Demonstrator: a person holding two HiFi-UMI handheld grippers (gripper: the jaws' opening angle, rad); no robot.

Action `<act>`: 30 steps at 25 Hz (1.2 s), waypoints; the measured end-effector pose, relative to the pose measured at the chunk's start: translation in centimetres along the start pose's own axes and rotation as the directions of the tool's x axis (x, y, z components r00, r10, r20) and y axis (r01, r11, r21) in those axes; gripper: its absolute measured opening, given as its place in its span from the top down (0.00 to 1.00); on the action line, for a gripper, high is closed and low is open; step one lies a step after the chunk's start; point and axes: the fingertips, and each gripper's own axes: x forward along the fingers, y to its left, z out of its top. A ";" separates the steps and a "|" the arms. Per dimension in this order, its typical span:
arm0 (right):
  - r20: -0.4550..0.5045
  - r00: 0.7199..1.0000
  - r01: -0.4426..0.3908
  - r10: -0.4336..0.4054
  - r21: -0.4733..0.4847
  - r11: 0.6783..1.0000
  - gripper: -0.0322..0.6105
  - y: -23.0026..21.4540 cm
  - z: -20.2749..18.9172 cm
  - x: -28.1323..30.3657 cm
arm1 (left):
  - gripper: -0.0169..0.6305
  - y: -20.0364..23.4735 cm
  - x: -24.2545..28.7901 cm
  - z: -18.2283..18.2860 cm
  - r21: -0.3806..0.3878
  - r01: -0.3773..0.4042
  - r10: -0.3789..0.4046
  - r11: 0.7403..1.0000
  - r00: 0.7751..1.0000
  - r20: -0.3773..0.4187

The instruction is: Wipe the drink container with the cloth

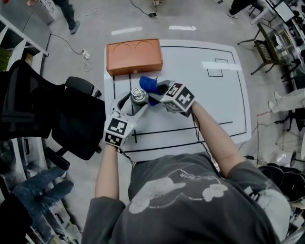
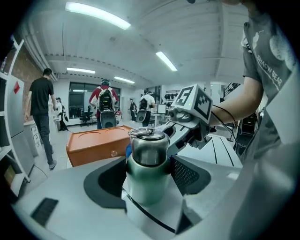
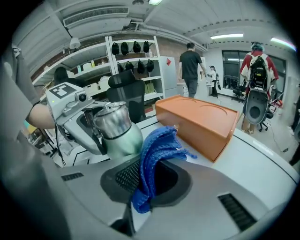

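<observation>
I stand at a white worktop [image 1: 214, 100] ruled with black lines. Grey floor [image 1: 90, 19] all round. Black office chair [image 1: 62, 114] at my left. White shelving [image 3: 140, 77] against one wall. Ceiling strip lights [image 2: 97, 14] lit.

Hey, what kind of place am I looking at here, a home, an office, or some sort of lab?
Most likely a lab or workshop: a white table marked with black lines, open shelves of gear, an office chair and a power strip on the bare floor.
</observation>
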 end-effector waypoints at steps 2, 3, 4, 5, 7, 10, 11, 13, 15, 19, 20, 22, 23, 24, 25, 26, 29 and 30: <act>-0.034 0.999 -0.024 0.024 -0.007 1.000 0.89 -0.1 -0.6 0.5 | 0.52 0.1 0.1 0.0 0.011 0.023 -0.023 1.000 1.000 -0.013; -0.055 0.998 -0.033 0.033 -0.013 0.999 0.89 -0.2 -1.0 0.8 | 0.52 0.1 0.2 0.0 0.019 0.037 -0.037 0.999 0.999 -0.020; -0.076 0.996 -0.040 0.038 -0.020 0.999 0.89 -0.2 -1.4 1.1 | 0.52 0.1 0.2 0.0 0.027 0.052 -0.052 0.998 0.998 -0.027; -0.096 0.995 -0.041 0.038 -0.029 0.999 0.89 -0.2 -1.7 1.3 | 0.52 0.0 0.2 0.0 0.036 0.068 -0.067 0.997 0.997 -0.031; -0.124 0.992 -0.030 0.025 -0.043 0.999 0.89 -0.3 -2.2 1.6 | 0.52 0.0 0.1 0.0 0.053 0.098 -0.096 0.994 0.995 -0.031; -0.125 0.992 -0.018 0.013 -0.038 0.999 0.89 -0.3 -2.3 1.7 | 0.52 0.1 0.0 0.0 0.075 0.129 -0.127 0.989 0.992 -0.023; -0.119 0.993 -0.015 0.011 -0.036 0.999 0.89 -0.2 -2.3 1.7 | 0.52 0.1 0.0 0.1 0.079 0.133 -0.132 0.988 0.991 -0.020; -0.101 0.995 -0.003 -0.001 -0.037 0.999 0.89 -0.1 -2.2 1.4 | 0.52 0.1 -0.1 0.0 0.073 0.132 -0.131 0.989 0.991 -0.018; -0.078 0.997 0.014 -0.017 -0.033 0.999 0.89 0.0 -2.1 0.6 | 0.52 0.1 -0.1 -0.2 0.030 0.118 -0.118 0.993 0.993 -0.021; -0.033 0.999 0.026 -0.026 -0.009 1.000 0.89 0.6 -2.0 -1.5 | 0.51 0.4 -0.6 -0.3 -0.073 0.011 -0.011 0.997 1.000 0.000; -0.023 0.999 0.033 -0.033 -0.008 0.999 0.89 0.6 -2.0 -2.0 | 0.51 0.4 -0.9 -0.2 -0.093 -0.035 0.036 0.995 0.999 0.009; -0.004 0.999 0.050 -0.050 -0.007 0.999 0.89 0.5 -2.0 -3.2 | 0.49 0.7 -1.4 0.0 -0.172 -0.145 0.154 0.974 0.987 0.038; 0.005 0.998 0.059 -0.059 -0.004 0.998 0.89 0.4 -1.9 -3.8 | 0.47 0.7 -1.6 0.2 -0.229 -0.201 0.217 0.953 0.975 0.049; 0.013 0.998 0.067 -0.067 0.000 0.998 0.89 0.3 -2.0 -4.3 | 0.46 0.7 -1.7 0.2 -0.282 -0.251 0.275 0.926 0.960 0.049; 0.020 0.997 0.074 -0.074 0.004 0.997 0.89 0.2 -2.0 -4.8 | 0.44 0.6 -1.7 0.1 -0.324 -0.297 0.326 0.898 0.945 0.037; 0.025 0.997 0.079 -0.079 0.006 0.997 0.89 0.2 -2.1 -5.2 | 0.43 0.4 -1.6 -0.2 -0.353 -0.342 0.370 0.871 0.929 0.016; 0.035 0.996 0.086 -0.086 0.007 0.996 0.89 0.0 -2.4 -6.3 | 0.41 0.5 -0.9 -1.2 -0.397 -0.458 0.476 0.795 0.877 -0.060; 0.038 0.995 0.087 -0.087 0.006 0.996 0.89 0.0 -2.5 -6.6 | 0.41 0.7 -0.7 -1.5 -0.405 -0.487 0.501 0.774 0.862 -0.079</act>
